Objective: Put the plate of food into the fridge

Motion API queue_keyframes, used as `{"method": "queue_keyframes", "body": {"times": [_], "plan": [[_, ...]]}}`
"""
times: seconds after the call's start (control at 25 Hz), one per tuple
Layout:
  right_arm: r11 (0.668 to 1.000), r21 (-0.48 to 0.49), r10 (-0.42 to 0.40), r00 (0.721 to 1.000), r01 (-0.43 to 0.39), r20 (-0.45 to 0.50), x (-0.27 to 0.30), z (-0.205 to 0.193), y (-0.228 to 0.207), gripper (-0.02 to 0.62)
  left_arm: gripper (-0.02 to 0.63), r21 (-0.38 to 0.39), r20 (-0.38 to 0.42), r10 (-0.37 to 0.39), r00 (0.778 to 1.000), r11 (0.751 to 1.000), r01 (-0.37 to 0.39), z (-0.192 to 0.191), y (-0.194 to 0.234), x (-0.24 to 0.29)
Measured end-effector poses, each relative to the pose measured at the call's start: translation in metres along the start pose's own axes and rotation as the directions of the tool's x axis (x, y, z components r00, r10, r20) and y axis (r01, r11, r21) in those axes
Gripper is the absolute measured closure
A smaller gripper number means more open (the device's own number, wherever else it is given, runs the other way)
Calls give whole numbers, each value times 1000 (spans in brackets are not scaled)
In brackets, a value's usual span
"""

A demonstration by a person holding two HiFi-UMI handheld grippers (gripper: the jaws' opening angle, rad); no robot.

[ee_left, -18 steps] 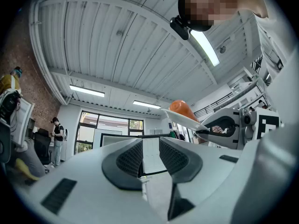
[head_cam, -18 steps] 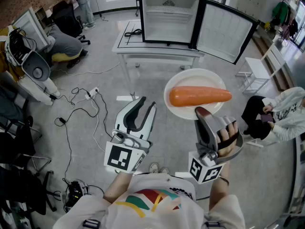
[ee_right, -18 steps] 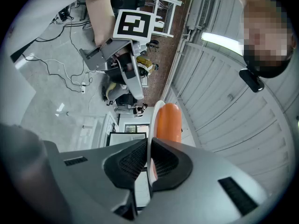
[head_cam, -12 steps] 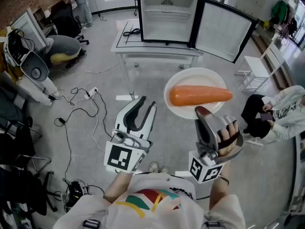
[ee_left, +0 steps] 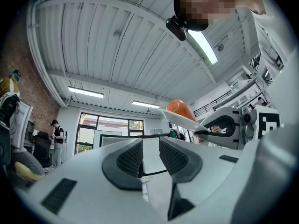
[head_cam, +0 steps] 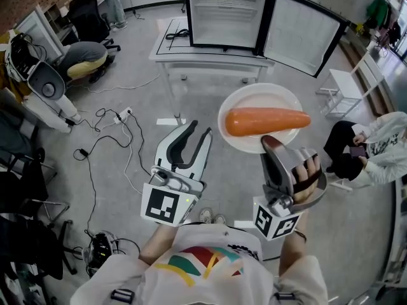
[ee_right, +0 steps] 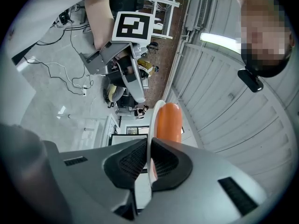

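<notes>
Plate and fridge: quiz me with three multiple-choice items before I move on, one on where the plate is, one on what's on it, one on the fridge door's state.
1. Where is the plate?
A on the table; B on the floor; C in the air, rim clamped by the right tool.
2. What lies on it?
A one orange carrot; B two green cucumbers; C three red tomatoes.
3. How is the fridge door?
A shut; B swung open; C removed.

Key:
1 C, the right gripper view shows the rim pinched between the pads.
2 A, a single orange carrot spans the plate.
3 B, the door stands aside and the fridge's white inside shows.
</notes>
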State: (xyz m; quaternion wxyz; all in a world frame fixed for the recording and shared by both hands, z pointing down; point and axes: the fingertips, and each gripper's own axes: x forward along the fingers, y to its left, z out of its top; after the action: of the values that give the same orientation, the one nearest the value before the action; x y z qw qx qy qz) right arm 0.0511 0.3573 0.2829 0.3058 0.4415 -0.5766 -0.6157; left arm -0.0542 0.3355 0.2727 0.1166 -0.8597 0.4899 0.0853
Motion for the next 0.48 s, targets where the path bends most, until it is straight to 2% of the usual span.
{"method": "queue_keyframes", "body": {"times": [0.16, 0.24, 0.48], "plan": [[1000, 14, 5, 1000, -5, -2, 2, -5, -1, 580, 504, 37, 4, 16, 1000, 999, -17, 5, -4, 1], [1000, 18, 6, 1000, -6, -2, 2, -9, -2, 580, 598, 65, 8, 33, 999, 997, -33, 7, -7, 1], [1000, 22, 20, 1000, -20, 10, 0, -21, -1, 580, 600, 96, -3, 73, 997, 993, -73, 5, -14, 8]]}}
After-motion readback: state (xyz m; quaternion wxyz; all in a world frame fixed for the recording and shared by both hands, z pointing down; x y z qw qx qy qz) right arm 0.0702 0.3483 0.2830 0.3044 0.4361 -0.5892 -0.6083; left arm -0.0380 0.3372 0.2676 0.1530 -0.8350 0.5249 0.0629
